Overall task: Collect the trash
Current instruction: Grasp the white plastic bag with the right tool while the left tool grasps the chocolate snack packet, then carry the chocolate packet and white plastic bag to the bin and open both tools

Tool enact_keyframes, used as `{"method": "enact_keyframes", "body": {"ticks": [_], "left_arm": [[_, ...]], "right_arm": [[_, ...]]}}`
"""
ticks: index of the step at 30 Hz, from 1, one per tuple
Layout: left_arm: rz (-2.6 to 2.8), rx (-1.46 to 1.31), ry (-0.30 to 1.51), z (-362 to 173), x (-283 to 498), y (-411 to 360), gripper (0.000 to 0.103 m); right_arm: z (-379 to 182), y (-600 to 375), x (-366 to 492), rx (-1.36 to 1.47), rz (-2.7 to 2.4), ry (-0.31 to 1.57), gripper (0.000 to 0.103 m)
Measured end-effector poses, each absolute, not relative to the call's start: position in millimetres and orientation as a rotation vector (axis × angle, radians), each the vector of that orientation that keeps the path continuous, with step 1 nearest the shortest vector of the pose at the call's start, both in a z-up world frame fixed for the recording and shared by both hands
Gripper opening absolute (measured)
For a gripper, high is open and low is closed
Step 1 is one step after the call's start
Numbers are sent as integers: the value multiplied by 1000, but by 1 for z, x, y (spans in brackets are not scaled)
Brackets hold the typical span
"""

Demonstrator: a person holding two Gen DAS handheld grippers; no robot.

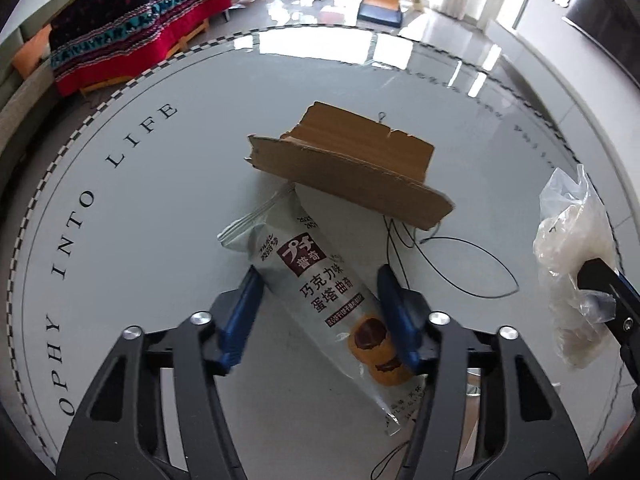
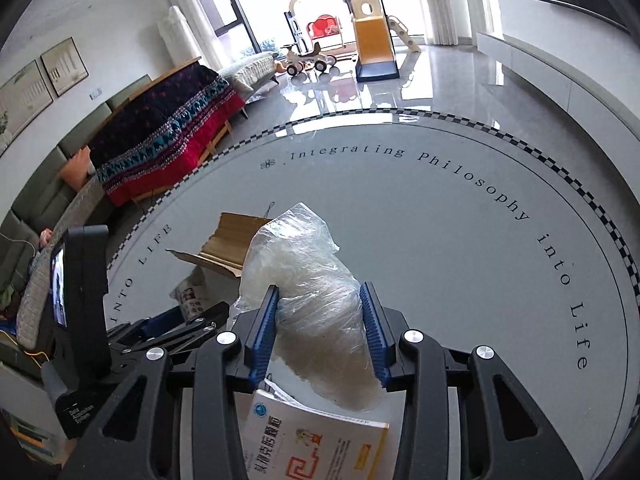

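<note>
Glossy round white table [image 1: 160, 208] with black lettering fills both views; a red patterned blanket [image 1: 132, 28] drapes upper left. At centre, the left gripper [image 1: 320, 296] straddles a white snack wrapper [image 1: 320, 292], its pads not clearly pressing, below torn brown cardboard [image 1: 352, 168]. At right, the right gripper [image 2: 322, 324] clamps a crumpled clear plastic bag [image 2: 316, 300].

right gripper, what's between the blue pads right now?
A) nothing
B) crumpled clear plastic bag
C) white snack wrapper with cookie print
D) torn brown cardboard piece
B: in the right wrist view the right gripper has its blue pads pressed against both sides of the crumpled clear plastic bag, while the torn brown cardboard piece lies behind it on the round grey glass table.
</note>
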State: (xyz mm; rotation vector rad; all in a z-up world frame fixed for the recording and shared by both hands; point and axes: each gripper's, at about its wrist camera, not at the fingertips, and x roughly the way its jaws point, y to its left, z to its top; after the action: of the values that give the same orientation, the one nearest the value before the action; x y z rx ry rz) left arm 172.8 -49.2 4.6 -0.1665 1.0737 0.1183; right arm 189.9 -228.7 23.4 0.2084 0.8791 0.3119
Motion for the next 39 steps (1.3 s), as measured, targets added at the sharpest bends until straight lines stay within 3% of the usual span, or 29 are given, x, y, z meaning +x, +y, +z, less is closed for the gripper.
{"method": "enact_keyframes", "body": {"ticks": [16, 39], "left_arm": [[13, -275, 993, 35, 110, 4, 40], [97, -337, 800, 89, -45, 134, 37]], "right_arm": [[60, -195, 144, 239, 377, 845, 42], [106, -30, 12, 103, 638, 822, 42]]}}
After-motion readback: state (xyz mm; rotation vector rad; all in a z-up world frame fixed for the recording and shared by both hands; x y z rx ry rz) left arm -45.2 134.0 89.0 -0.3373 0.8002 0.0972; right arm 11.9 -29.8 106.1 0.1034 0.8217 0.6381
